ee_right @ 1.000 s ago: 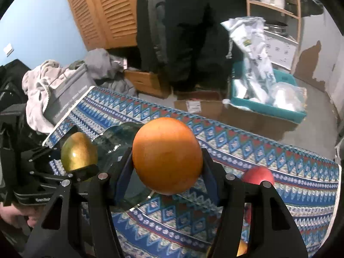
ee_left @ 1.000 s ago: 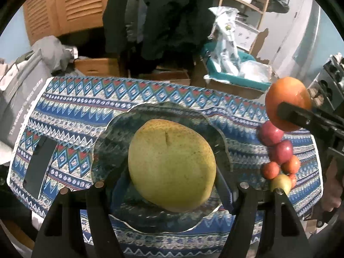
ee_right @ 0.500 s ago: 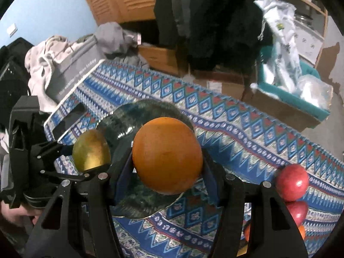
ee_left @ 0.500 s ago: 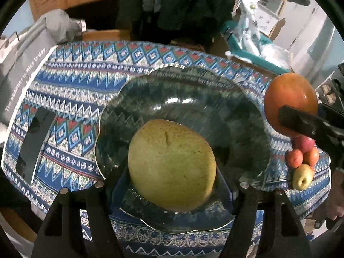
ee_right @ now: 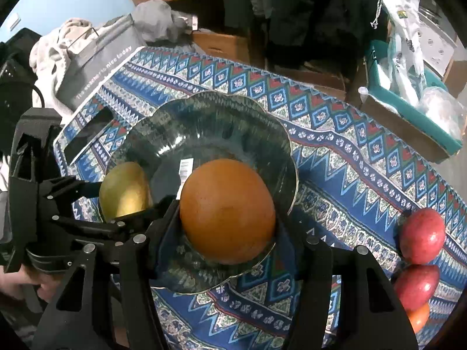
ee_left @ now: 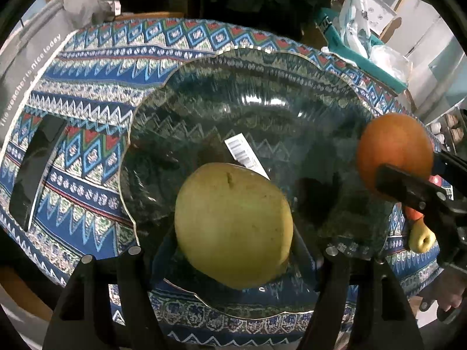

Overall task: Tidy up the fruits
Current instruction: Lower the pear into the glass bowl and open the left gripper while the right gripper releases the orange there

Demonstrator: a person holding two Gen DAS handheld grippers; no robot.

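My left gripper (ee_left: 233,233) is shut on a large yellow-green pear (ee_left: 233,227) and holds it over the near part of a dark glass bowl (ee_left: 204,81). My right gripper (ee_right: 227,227) is shut on a big orange (ee_right: 227,211) and holds it over the same bowl (ee_right: 221,110). In the left wrist view the orange (ee_left: 394,148) hangs at the bowl's right rim. In the right wrist view the pear (ee_right: 124,192) sits at the bowl's left side. A barcode sticker (ee_left: 245,153) shows through the bowl's bottom.
The bowl stands on a blue patterned tablecloth (ee_right: 335,134). Red apples (ee_right: 421,234), a small orange fruit (ee_right: 418,316) and a yellow apple (ee_left: 420,234) lie at the cloth's right end. A black phone (ee_left: 32,172) lies at the left. A grey bag (ee_right: 102,55) and a teal crate (ee_right: 408,108) stand beyond.
Both grippers have moved forward and down toward the bowl with their fruits. The bowl now fills both views, and the orange has come over its right rim.
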